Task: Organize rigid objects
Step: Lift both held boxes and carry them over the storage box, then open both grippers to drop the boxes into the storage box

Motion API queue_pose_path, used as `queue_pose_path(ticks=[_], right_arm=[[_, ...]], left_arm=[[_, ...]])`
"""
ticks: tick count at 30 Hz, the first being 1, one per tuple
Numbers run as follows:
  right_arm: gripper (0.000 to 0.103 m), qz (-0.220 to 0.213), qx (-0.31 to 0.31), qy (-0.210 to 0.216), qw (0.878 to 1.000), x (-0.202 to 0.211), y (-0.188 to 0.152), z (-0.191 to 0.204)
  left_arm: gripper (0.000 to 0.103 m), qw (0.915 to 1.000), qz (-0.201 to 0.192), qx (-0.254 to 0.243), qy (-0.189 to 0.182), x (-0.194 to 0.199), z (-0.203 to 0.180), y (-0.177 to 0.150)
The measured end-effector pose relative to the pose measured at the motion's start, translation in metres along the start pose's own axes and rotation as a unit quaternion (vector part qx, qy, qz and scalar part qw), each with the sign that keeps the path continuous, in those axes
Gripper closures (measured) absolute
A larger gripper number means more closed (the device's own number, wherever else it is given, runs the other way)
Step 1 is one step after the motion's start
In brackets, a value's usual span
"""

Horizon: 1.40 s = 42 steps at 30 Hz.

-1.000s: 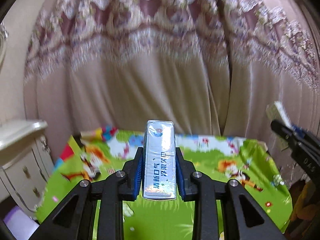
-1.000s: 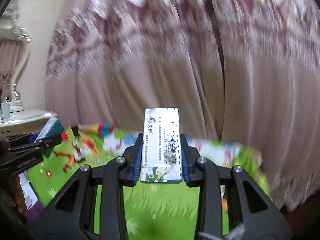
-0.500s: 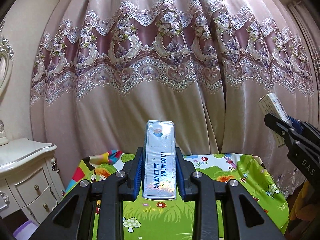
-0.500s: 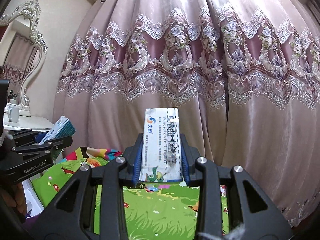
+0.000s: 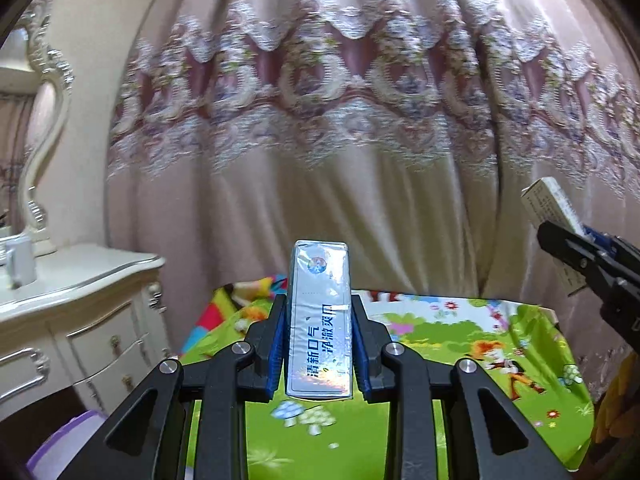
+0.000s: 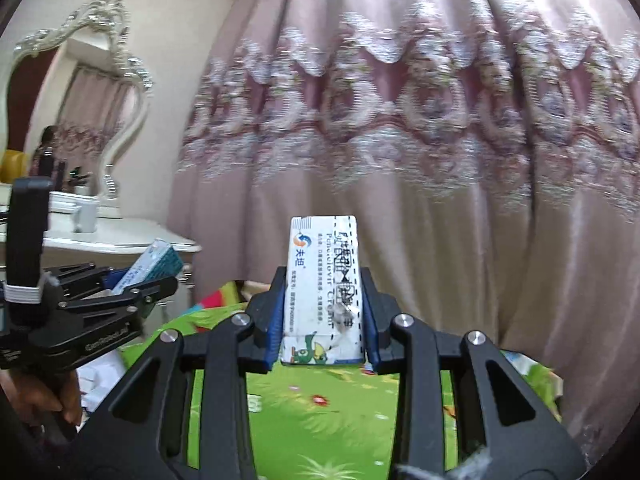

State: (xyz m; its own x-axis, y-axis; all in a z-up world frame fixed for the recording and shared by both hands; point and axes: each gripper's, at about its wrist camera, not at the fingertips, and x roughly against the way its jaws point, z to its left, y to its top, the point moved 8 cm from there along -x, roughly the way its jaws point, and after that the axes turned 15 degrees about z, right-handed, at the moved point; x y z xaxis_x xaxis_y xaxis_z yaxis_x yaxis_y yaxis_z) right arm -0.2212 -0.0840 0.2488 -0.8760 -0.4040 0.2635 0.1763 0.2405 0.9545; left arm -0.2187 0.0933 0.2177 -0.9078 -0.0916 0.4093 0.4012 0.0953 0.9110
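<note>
My left gripper (image 5: 319, 334) is shut on a long silvery toothpaste box (image 5: 319, 312) with blue lettering, held up above the cartoon-print green cloth (image 5: 480, 340). My right gripper (image 6: 322, 320) is shut on a white ointment box (image 6: 323, 288) with an orange-blue logo. Both boxes stick forward past the fingertips. In the left wrist view the right gripper (image 5: 576, 248) and its white box (image 5: 550, 204) show at the right edge. In the right wrist view the left gripper (image 6: 132, 280) and its teal-sided box (image 6: 154, 264) show at the left, with a hand (image 6: 60, 396) below.
A pink lace-trimmed curtain (image 5: 340, 140) hangs behind the cloth-covered table. A white dresser (image 5: 76, 300) with drawers stands at the left, bearing a white mug (image 5: 18, 260) and an ornate mirror (image 6: 76, 92). A purple item (image 5: 68, 440) lies low at the left.
Both grippers have risen and swung to the left with their boxes still held; the dresser, mug and mirror have come further into view at the left.
</note>
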Motion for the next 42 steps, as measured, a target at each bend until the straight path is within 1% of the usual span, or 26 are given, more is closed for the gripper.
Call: queue_pose_path(ticks=[3,5,8,9,11,15,17,20,22,25,26,27,30,34,35,36,39,42], right_arm=[[0.066,-0.008,0.02,0.026,0.999,-0.003,0.008,0.027],[0.066,-0.007,0.036,0.054,0.998,-0.008,0.013,0.05],[0.066,0.014,0.056,0.107,0.993,-0.021,0.014,0.086],[0.066,0.021,0.062,0.119,0.991,-0.024,0.013,0.095],[0.066,0.034,0.079,0.15,0.985,-0.028,0.009,0.12],[0.066,0.065,0.116,0.209,0.969,-0.039,-0.003,0.169],[0.066,0.093,0.142,0.233,0.957,-0.047,-0.012,0.193],[0.066,0.121,0.169,0.263,0.942,-0.057,-0.026,0.221],[0.066,0.133,0.183,0.273,0.935,-0.063,-0.031,0.236],[0.066,0.165,0.209,0.293,0.918,-0.073,-0.045,0.263],[0.066,0.172,0.213,0.298,0.915,-0.074,-0.049,0.269],[0.066,0.185,0.222,0.305,0.908,-0.077,-0.056,0.278],[0.066,0.207,0.242,0.308,0.896,-0.083,-0.072,0.293],[0.066,0.238,0.26,0.318,0.88,-0.092,-0.091,0.309],[0.066,0.248,0.267,0.321,0.874,-0.096,-0.098,0.314],[0.066,0.253,0.27,0.322,0.871,-0.096,-0.101,0.317],[0.066,0.277,0.277,0.335,0.857,-0.106,-0.117,0.332],[0.066,0.288,0.279,0.348,0.847,-0.11,-0.129,0.345]], left_arm=[[0.073,0.9994,-0.005,0.019,0.027,0.01,0.029,-0.004],[0.073,0.9986,-0.004,0.03,0.043,0.015,0.046,-0.007],[0.073,0.9971,0.013,0.046,0.059,0.017,0.071,-0.017],[0.073,0.9961,0.022,0.056,0.065,0.018,0.083,-0.022],[0.073,0.994,0.037,0.069,0.076,0.019,0.1,-0.033],[0.073,0.9884,0.062,0.098,0.099,0.021,0.132,-0.057],[0.073,0.9848,0.074,0.119,0.102,0.022,0.149,-0.07],[0.073,0.9779,0.098,0.149,0.109,0.023,0.172,-0.092],[0.073,0.9736,0.11,0.164,0.115,0.023,0.183,-0.104],[0.073,0.9651,0.139,0.192,0.112,0.018,0.199,-0.124],[0.073,0.9617,0.151,0.2,0.111,0.015,0.203,-0.131],[0.073,0.9592,0.161,0.205,0.11,0.012,0.205,-0.136],[0.073,0.9503,0.185,0.229,0.103,0.006,0.214,-0.153],[0.073,0.9411,0.202,0.251,0.104,0.001,0.224,-0.168],[0.073,0.939,0.205,0.255,0.105,0.0,0.226,-0.171],[0.073,0.9366,0.208,0.261,0.107,0.0,0.229,-0.175],[0.073,0.9294,0.215,0.276,0.119,0.002,0.239,-0.184],[0.072,0.9235,0.221,0.283,0.135,0.002,0.248,-0.191]])
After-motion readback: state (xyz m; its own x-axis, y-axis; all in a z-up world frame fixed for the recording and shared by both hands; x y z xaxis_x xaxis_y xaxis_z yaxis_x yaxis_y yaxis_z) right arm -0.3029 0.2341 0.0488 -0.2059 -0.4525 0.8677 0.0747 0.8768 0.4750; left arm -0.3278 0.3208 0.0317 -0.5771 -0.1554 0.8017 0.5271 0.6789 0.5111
